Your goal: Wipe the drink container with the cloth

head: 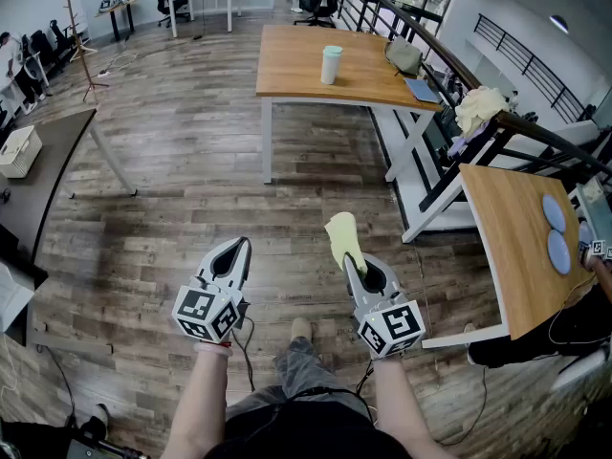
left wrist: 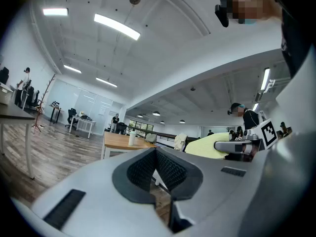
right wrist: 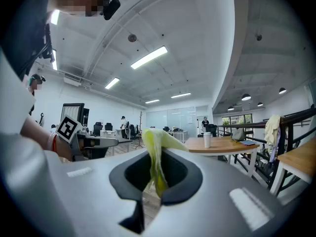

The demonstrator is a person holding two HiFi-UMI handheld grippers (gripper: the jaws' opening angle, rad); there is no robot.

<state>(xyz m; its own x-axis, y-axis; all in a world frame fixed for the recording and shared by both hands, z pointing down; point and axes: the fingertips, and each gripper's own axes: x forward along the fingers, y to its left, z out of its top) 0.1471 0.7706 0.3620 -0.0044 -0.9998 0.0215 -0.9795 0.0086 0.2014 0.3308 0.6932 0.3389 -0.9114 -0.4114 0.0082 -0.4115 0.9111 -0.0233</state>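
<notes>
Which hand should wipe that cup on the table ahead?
Right. The right claw is shut on the yellow cloth, while the left claw is shut and empty. The cup stands far from both.

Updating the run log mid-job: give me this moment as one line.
wiping: not yet begun | right gripper: shut on yellow cloth | left gripper: shut, empty | drink container: upright on far table, untouched

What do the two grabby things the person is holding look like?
The left gripper and right gripper are silver-grey pointed shells with black ribbed pads inside. Each carries a white cube with black square markers, and thin black cables trail below. No sleeves; a red band circles the left wrist.
</notes>
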